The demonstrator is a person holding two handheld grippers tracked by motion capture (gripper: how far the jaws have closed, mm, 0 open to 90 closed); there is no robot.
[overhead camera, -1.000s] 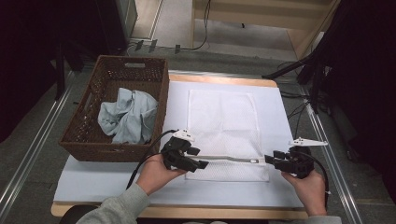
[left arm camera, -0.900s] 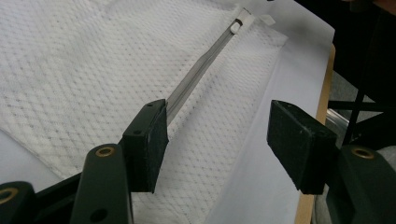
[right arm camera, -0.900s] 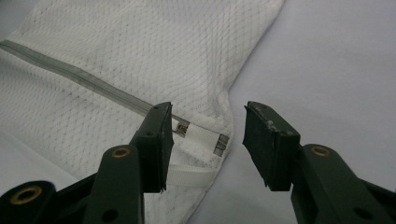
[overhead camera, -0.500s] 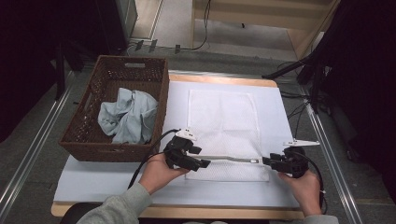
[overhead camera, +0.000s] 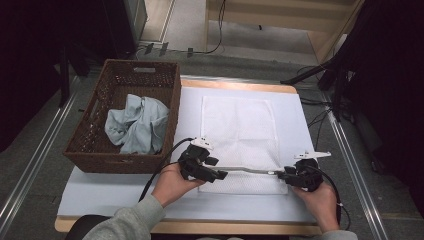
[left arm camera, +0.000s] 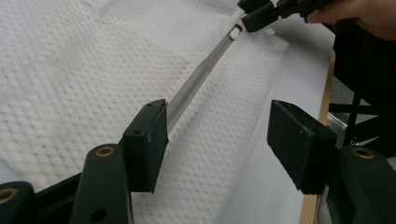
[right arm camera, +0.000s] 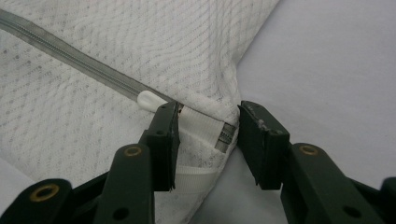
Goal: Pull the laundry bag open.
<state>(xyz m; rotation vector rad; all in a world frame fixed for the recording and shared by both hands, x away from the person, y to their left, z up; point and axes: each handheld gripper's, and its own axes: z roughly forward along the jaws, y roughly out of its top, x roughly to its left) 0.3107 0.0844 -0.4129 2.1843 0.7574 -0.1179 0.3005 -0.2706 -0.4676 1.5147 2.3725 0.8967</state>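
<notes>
Wicker comes first at the left: a brown woven basket [overhead camera: 125, 82] stands on the pale blue table cover [overhead camera: 310, 200] and holds a crumpled light grey-blue cloth [overhead camera: 136, 122], not touched by either tool. Beside it, flat on the cover, lies the white mesh laundry bag [overhead camera: 239, 132], its zipped edge nearest the person.

Along that edge runs the grey zipper [overhead camera: 247, 170]. The left gripper [overhead camera: 218, 174] sits at the zipper's left end; in the left gripper view its jaws stand well apart, one pad just beside the zipper tape [left arm camera: 201, 79] and the other clear of it over the cover, so nothing is clamped. The right gripper [overhead camera: 283, 175] is at the bag's near right corner. Its jaws have just been closing, and in the right gripper view the white corner tab with the zipper's end [right arm camera: 210, 128] sits between them; the pads [right arm camera: 169, 135] look to be at the fabric, though a firm pinch is not certain.

Judging by this, the bag is laid out and both ends of the zipper are reached, but the zip appears undone no further, and the cloth is not yet bagged.
</notes>
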